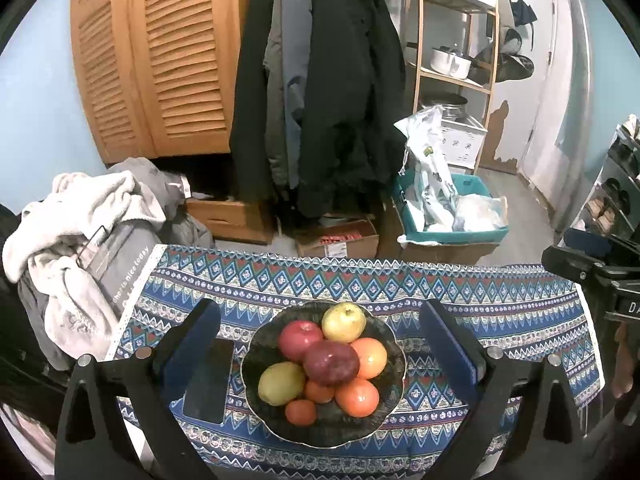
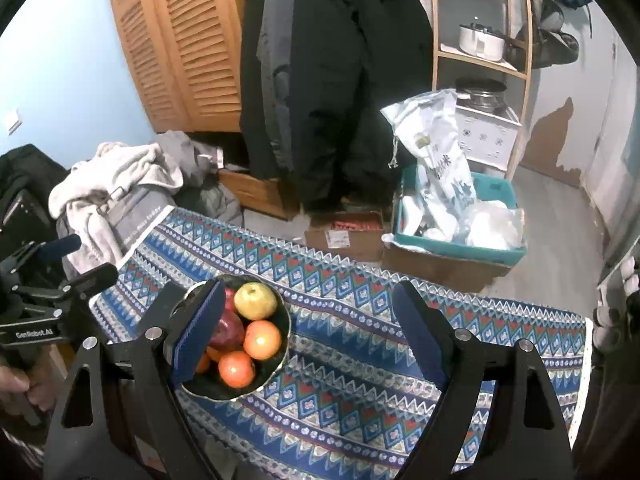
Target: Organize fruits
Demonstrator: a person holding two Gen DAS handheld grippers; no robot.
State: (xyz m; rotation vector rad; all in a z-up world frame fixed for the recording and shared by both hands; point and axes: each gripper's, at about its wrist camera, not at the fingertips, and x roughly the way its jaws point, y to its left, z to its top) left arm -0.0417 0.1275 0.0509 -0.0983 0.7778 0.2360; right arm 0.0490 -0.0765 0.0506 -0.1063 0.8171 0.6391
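Fruits (image 1: 326,364) sit heaped in a dark bowl (image 1: 260,340) on the patterned table (image 1: 500,312), beside a phone (image 1: 210,380). Both the left hand-held gripper (image 1: 320,320) and right hand-held gripper (image 2: 308,312) stand apart, empty. Any withdrawal should avoid the pile. The right gripper's finger hides part of the bowl.

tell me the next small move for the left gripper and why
Probably withdraw it. All the fruit already sits piled in the dark bowl, and the left gripper stands open and empty astride it, with no loose fruit visible on the patterned cloth.
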